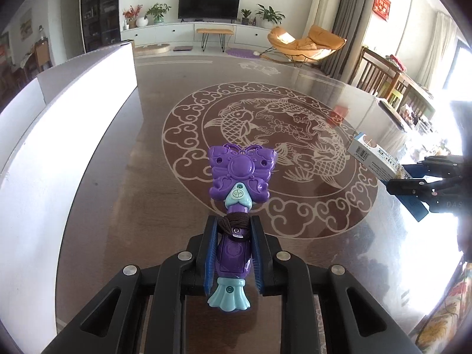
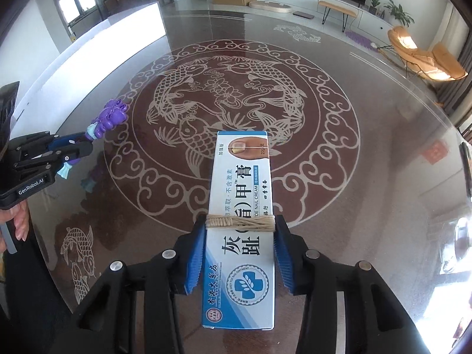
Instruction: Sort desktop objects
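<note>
Left wrist view: left gripper (image 1: 233,250) has its jaws pinched on the handle of a purple butterfly toy (image 1: 240,177), dark cord wound round the handle right at the pads, butterfly head sticking out ahead and the teal flared end behind the jaws. Toy looks clear of the glass table (image 1: 324,250). Right wrist view: right gripper (image 2: 240,247) clamps a nail cream box (image 2: 240,215) across its narrow width, a band of tan string at the fingertips, most of the box cantilevered forward. White bin wall (image 1: 88,94) stands along the left edge of the table, likely the drop spot. Risks, as judgement: box is held near its rear third, so a quick swing could pivot it in the pads or crush the thin card. Toy handle is rounded and glossy, could rotate or slip. Both grippers sit fairly close, so crossing paths toward the bin could knock loads together.
</note>
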Demonstrator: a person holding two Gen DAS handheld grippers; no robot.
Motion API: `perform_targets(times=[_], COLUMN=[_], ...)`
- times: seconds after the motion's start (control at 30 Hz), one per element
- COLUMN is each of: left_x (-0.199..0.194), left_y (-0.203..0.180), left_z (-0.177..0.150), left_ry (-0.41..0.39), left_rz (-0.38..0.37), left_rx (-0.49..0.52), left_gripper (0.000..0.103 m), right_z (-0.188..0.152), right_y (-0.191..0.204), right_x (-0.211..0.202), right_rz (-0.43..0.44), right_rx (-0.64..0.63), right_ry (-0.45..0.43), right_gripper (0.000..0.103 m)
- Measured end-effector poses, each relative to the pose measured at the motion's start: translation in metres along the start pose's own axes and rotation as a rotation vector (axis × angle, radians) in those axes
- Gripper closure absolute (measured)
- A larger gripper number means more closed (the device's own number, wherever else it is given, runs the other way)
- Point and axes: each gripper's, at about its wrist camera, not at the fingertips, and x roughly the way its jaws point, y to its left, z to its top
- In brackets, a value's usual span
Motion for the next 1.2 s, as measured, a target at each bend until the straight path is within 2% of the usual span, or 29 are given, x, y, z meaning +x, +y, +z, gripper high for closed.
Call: perform_targets(times=[0.1,0.2,0.3,0.4,0.53,0.63,0.7,0.8,0.87,0.9,0.93,0.97,1.0,1.03,1.07,1.13,1.2], left_x=[-0.035,-0.076,-0.110,-0.134,-0.138,-0.122,-0.106,-0.093,-0.091,-0.093,-0.096,-0.100,-0.104,-0.110,-0.116,-0.129,-0.139], left_y=[0.017,0.046,0.088,0.143,0.215,0.248,0.262,0.275,0.275,0.273,0.269,0.264,0.260,0.256,0.251,0.244,0.240], left_z=[0.007,0.018,0.030,0.035,0.027,0.012,-0.001,-0.019,-0.026,-0.028,-0.029,-0.030,-0.029,-0.028,-0.028,-0.025,-0.023], left_ry=[-0.077,-0.155,-0.200,-0.206,-0.142,-0.059,0.000,0.062,0.068,0.058,0.033,0.015,-0.006,-0.035,-0.069,-0.128,-0.153], left_rz=[-0.027,-0.020,0.036,0.136,0.248,0.313,0.321,0.344,0.355,0.354,0.344,0.353,0.386,0.430,0.467,0.503,0.508], left_rx=[-0.069,-0.118,-0.158,-0.214,-0.326,-0.368,-0.396,-0.436,-0.448,-0.445,-0.427,-0.411,-0.404,-0.403,-0.403,-0.418,-0.452], left_gripper=[0.082,0.082,0.082,0.082,0.082,0.082,0.082,0.081,0.073,0.058,0.049,0.041,0.019,0.005,0.005,0.005,0.005], right_z=[0.020,0.055,0.093,0.137,0.186,0.212,0.221,0.224,0.223,0.223,0.222,0.222,0.221,0.220,0.219,0.224,0.229], right_y=[0.013,0.040,0.084,0.143,0.241,0.307,0.344,0.384,0.399,0.402,0.401,0.397,0.393,0.385,0.378,0.365,0.352], right_x=[-0.026,-0.049,-0.066,-0.068,-0.051,-0.023,-0.001,0.043,0.075,0.087,0.093,0.094,0.090,0.085,0.078,0.065,0.055], right_rz=[0.028,0.065,0.120,0.194,0.302,0.381,0.416,0.439,0.385,0.361,0.349,0.345,0.346,0.346,0.339,0.305,0.260], right_rx=[-0.019,-0.055,-0.106,-0.171,-0.260,-0.292,-0.307,-0.302,-0.307,-0.306,-0.300,-0.293,-0.285,-0.277,-0.271,-0.255,-0.231], right_ry=[-0.051,-0.110,-0.174,-0.215,-0.250,-0.249,-0.227,-0.135,-0.053,-0.024,-0.014,-0.027,-0.050,-0.069,-0.086,-0.114,-0.123], right_gripper=[0.059,0.059,0.059,0.059,0.059,0.059,0.059,0.058,0.055,0.042,0.024,0.018,0.016,0.015,0.014,0.004,0.003])
